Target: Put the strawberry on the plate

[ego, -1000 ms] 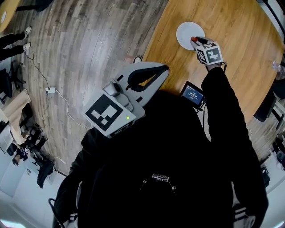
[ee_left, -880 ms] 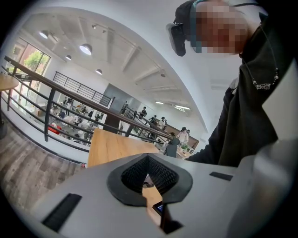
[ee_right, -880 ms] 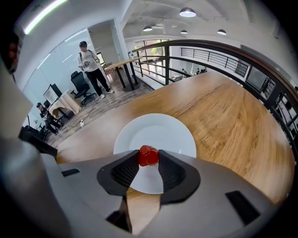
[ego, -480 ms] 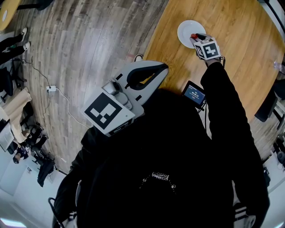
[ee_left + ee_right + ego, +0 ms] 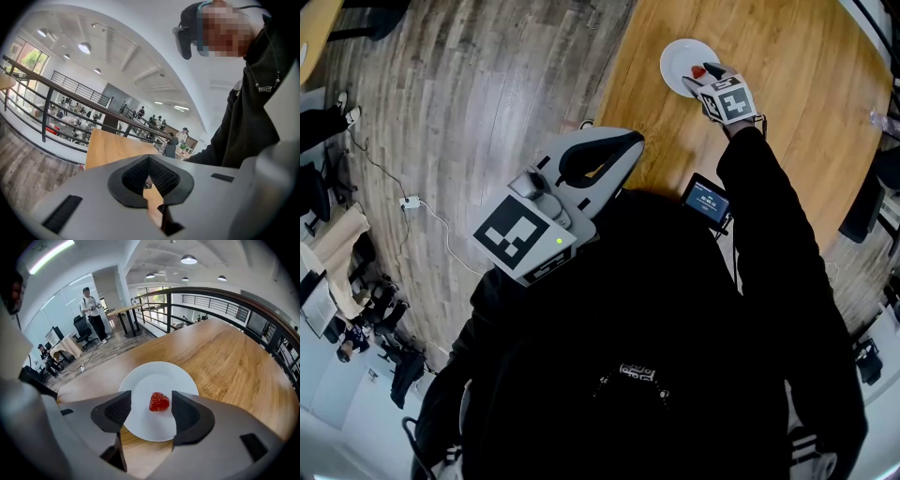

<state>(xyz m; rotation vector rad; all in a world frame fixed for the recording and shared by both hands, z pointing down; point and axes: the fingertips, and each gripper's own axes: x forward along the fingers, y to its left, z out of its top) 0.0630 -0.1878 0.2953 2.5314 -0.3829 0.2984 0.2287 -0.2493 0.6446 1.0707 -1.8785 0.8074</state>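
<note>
On the plate (image 5: 150, 376) — one red strawberry (image 5: 159, 401)

At one o'clock from the person, on the wooden table (image 5: 225, 357), the white plate has the strawberry lying near its middle. The right gripper (image 5: 151, 404) hangs over it with its tongs opening wide — the berry sits between the pads, free of both. The left gripper (image 5: 149, 159) is by the chest at eleven o'clock, tongs closed on nothing.

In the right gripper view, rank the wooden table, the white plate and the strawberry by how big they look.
1. wooden table
2. white plate
3. strawberry
No close calls: each rests on the one before it.
</note>
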